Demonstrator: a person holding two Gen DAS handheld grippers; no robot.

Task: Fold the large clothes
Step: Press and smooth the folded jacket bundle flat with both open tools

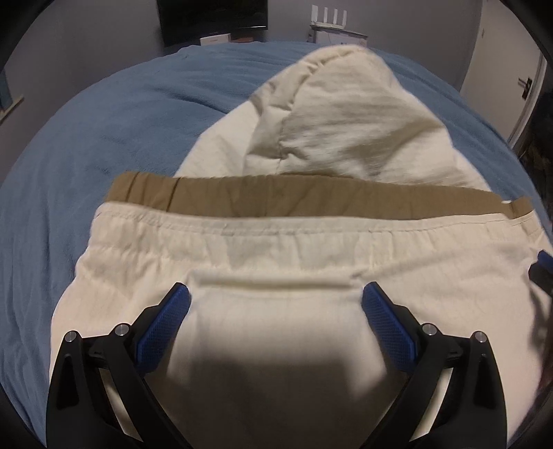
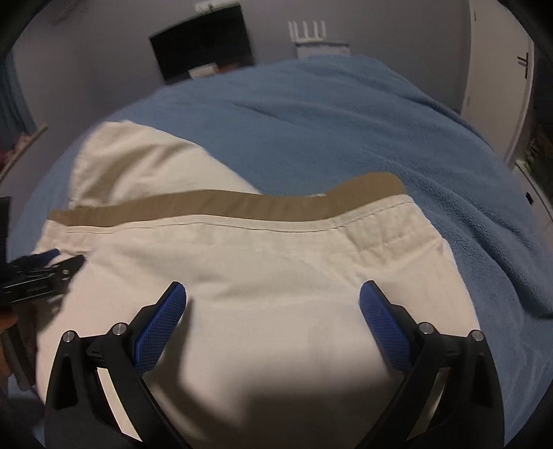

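Cream trousers (image 1: 276,248) with a tan inner waistband (image 1: 293,198) lie on the blue bed cover; their legs (image 1: 331,117) are folded back and stretch away from me. My left gripper (image 1: 275,298) hovers open just above the seat of the trousers, near a back pocket edge, with nothing between its blue pads. In the right wrist view the same trousers (image 2: 262,269) fill the foreground, waistband (image 2: 224,205) across the middle. My right gripper (image 2: 273,297) is open over the fabric as well, holding nothing. The left gripper's tip (image 2: 52,264) shows at the left edge.
A blue fleece blanket (image 1: 103,145) covers the bed (image 2: 380,131) all round the trousers. Beyond the far edge stand a dark screen (image 1: 212,19) and a white router (image 1: 333,20) against a grey wall. A door (image 2: 501,69) is at the right.
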